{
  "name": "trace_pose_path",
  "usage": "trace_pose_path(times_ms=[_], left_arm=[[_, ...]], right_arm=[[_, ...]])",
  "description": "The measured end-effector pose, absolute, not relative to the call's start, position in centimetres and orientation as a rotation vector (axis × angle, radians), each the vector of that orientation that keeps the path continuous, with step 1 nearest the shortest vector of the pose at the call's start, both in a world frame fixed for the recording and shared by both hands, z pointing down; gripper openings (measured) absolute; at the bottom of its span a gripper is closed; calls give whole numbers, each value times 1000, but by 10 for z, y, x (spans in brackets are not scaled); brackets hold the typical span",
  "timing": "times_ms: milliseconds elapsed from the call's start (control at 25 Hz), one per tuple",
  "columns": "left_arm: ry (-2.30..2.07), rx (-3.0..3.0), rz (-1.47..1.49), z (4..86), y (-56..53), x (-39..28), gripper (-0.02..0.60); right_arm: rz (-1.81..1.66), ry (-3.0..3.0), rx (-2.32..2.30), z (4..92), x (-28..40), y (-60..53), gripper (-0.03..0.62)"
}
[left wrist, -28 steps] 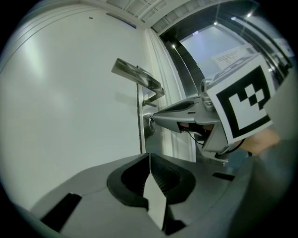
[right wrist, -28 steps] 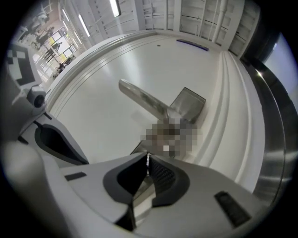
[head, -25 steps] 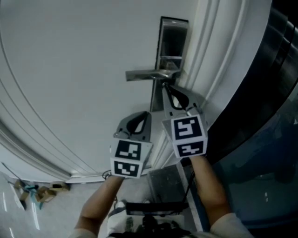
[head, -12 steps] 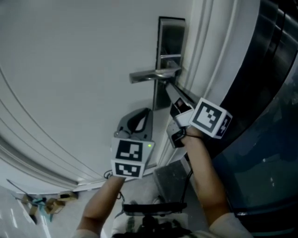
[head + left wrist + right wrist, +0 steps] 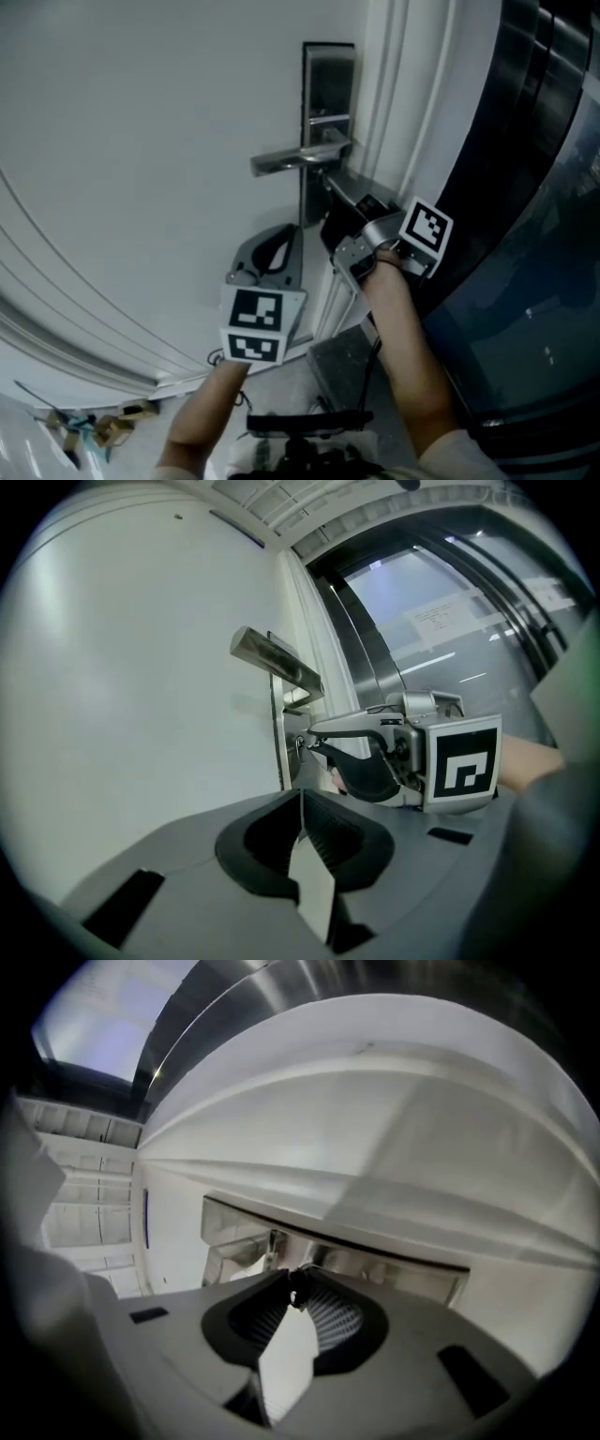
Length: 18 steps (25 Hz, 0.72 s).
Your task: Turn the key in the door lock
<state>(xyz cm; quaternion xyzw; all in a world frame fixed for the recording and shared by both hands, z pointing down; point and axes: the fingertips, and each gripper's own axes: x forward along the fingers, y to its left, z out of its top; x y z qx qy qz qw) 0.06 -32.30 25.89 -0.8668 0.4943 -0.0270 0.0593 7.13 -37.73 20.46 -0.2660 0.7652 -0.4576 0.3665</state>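
- Where the head view's bottom edge cuts them off, the person's left forearm (image 5: 202,412) and right forearm (image 5: 405,347) rise into the frame.
- Lower centre in that view, the grey left gripper (image 5: 300,797) points at the door with its black-and-white marker cube (image 5: 253,323) nearest the camera. Its ribbed black pads meet with nothing between them, and it stands below the lock, apart from it.
- Right of centre, the grey right gripper (image 5: 309,740) is rolled onto its side, with its marker cube (image 5: 427,234) tilted. Its tips reach the lock just under the handle.
- The right gripper's jaws have just been opening and stand slightly parted. The small dark metal key (image 5: 298,1290) sits between their tips, and the pads do not appear to clamp it.
- The key projects from the tall brushed-steel lock plate (image 5: 326,103), upper centre of the head view, below the steel lever handle (image 5: 295,159).
- The lever handle juts leftward from the plate.
- The smooth white door (image 5: 141,141) fills the left half of the head view.
- A dark glass panel (image 5: 548,234) runs down the right edge.
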Motion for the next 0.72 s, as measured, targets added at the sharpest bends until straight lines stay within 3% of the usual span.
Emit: trace_pose_path(times_ms=[480, 720], left_arm=[[1494, -2640, -64, 260, -324, 5, 26], [1497, -2642, -58, 259, -324, 4, 26]], right_arm=[[-632, 2430, -1098, 195, 78, -362, 91], [94, 2743, -1454, 183, 71, -350, 114]])
